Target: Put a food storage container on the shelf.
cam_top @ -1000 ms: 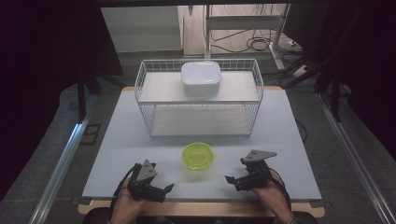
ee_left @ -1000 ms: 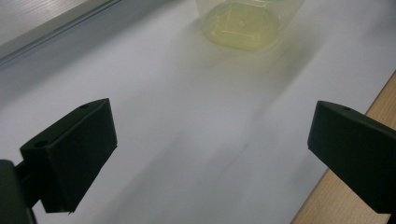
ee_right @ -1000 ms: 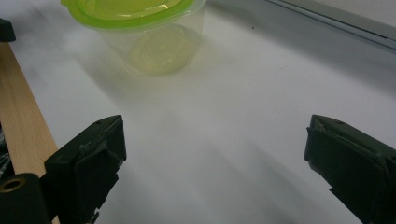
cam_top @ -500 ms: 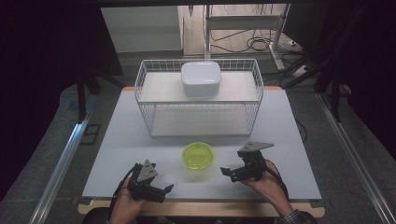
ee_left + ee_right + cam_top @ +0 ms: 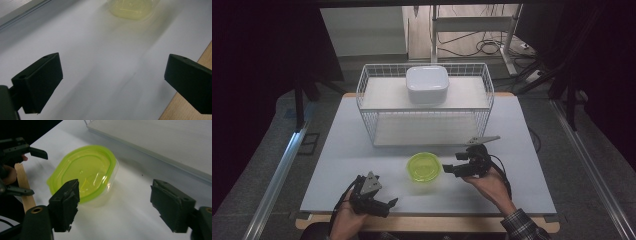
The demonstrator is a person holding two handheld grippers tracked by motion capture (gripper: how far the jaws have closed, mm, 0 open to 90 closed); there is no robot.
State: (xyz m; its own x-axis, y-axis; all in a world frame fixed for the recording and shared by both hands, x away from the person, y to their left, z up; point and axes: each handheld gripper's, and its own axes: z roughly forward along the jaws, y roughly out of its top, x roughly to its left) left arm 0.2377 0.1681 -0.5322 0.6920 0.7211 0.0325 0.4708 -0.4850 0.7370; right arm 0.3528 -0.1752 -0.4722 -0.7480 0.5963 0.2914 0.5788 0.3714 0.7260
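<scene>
- Right gripper (image 5: 451,163) sat on the table's right side, jaws spread wide, nothing between them. Jaw tips pointed at the container, just beside its right rim; could not tell whether they touched it.
- In the right gripper view (image 5: 113,202) both black jaws stood well apart, with bare white tabletop in the gap. The container lay ahead and to the left of that gap, behind the left jaw's tip.
- Container (image 5: 423,167): small clear plastic tub with a yellow-green lid, lid on, upright on the table. Same tub in the right gripper view (image 5: 83,173), rounded-rectangle lid, glare on top.
- Left gripper (image 5: 387,204) rested low near the table's front edge, held in the person's left hand (image 5: 346,217), jaws open and empty. It sat well apart from the tub, which lay ahead of it and off to its right.
- Left gripper view (image 5: 113,82): jaws wide apart, white surface between them, tub blurred at the top edge (image 5: 131,10), wooden table edge (image 5: 200,60) beyond the right jaw.
- Right hand (image 5: 487,186) held its gripper from behind, plaid sleeve (image 5: 524,226) at the table's front edge.
- Beyond both grippers, a white wire basket (image 5: 367,107) stood on the table (image 5: 352,145), with a white lidded box (image 5: 427,84) on a white board inside it.
- The far gripper also showed at the left edge of the right gripper view (image 5: 28,171), open.
</scene>
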